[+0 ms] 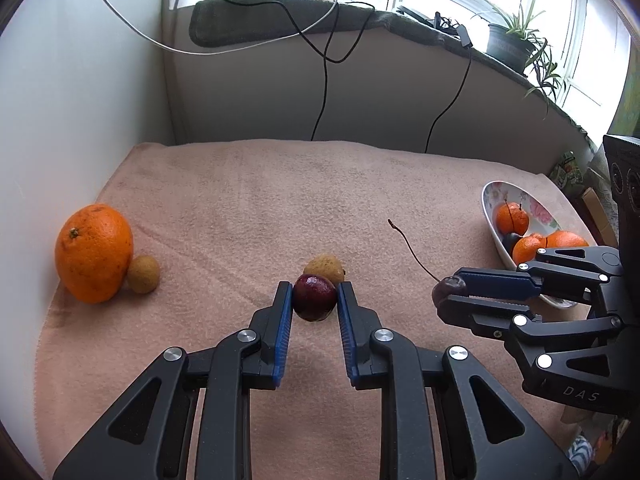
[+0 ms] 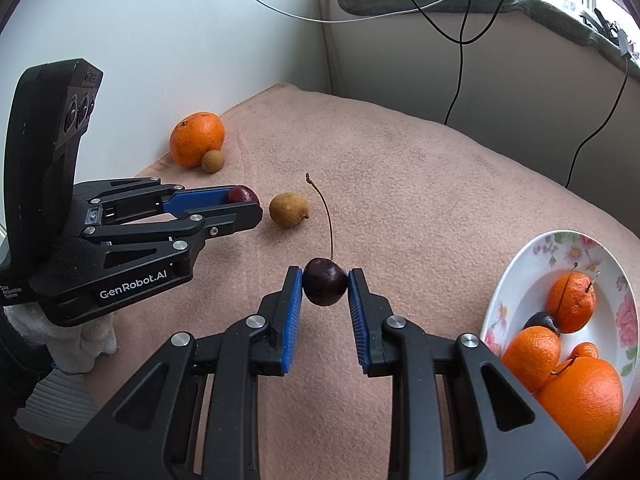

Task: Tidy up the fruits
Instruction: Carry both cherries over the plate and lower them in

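While both grippers were clenched on cherries, bowl [image 2: 516, 276] lay to right, nearer right gripper [image 2: 325, 285]. Right gripper grasped stemmed cherry [image 2: 325, 287], stem upright, gripper pitched down over pink towel [image 2: 400, 184]. Left gripper [image 1: 314, 294] grasped stemless cherry [image 1: 315, 297] just in front of brown fruit [image 1: 325, 266]. Big orange [image 1: 94, 253] far left on bench.

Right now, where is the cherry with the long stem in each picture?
Left wrist view: the cherry with the long stem is at the right, pinched in the right gripper, stem curving up and left.
Right wrist view: the same cherry is at the centre, between the blue fingers, stem pointing up.
Shared landmark: the flowered bowl holding oranges, on the right in both views.
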### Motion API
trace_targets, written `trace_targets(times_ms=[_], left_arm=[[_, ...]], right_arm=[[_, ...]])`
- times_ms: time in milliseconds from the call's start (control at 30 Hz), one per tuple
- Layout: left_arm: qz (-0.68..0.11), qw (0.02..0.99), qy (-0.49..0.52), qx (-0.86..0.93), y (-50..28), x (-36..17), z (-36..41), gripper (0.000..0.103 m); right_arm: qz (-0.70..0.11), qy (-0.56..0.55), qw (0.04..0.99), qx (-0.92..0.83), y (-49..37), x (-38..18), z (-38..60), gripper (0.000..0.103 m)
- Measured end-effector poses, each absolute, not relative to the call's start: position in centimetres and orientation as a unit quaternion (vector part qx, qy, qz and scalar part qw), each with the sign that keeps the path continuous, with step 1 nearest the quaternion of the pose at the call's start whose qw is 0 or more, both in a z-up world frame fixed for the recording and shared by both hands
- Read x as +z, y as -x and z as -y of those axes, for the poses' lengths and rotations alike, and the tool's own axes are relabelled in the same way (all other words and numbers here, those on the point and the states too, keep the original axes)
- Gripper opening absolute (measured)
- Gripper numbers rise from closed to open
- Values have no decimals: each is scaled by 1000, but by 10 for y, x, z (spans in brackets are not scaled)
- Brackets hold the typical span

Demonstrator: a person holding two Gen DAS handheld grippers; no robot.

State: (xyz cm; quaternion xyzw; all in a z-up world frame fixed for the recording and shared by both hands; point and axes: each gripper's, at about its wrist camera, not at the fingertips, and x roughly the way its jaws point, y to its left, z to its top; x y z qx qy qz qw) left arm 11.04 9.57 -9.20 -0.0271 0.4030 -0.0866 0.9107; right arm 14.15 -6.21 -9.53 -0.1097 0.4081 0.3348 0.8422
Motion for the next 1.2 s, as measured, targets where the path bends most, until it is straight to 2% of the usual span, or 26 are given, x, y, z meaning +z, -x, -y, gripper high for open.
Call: trace_targets(times_ms=[533, 1200], left_arm=[[-373, 920, 6, -118, -105, -59, -41, 21], [-374, 908, -10, -190, -116, -54, 50, 21]], right_arm=[[-372, 78, 871, 312, -136, -57, 122, 24], [-343, 32, 912, 224, -146, -26, 243, 24]])
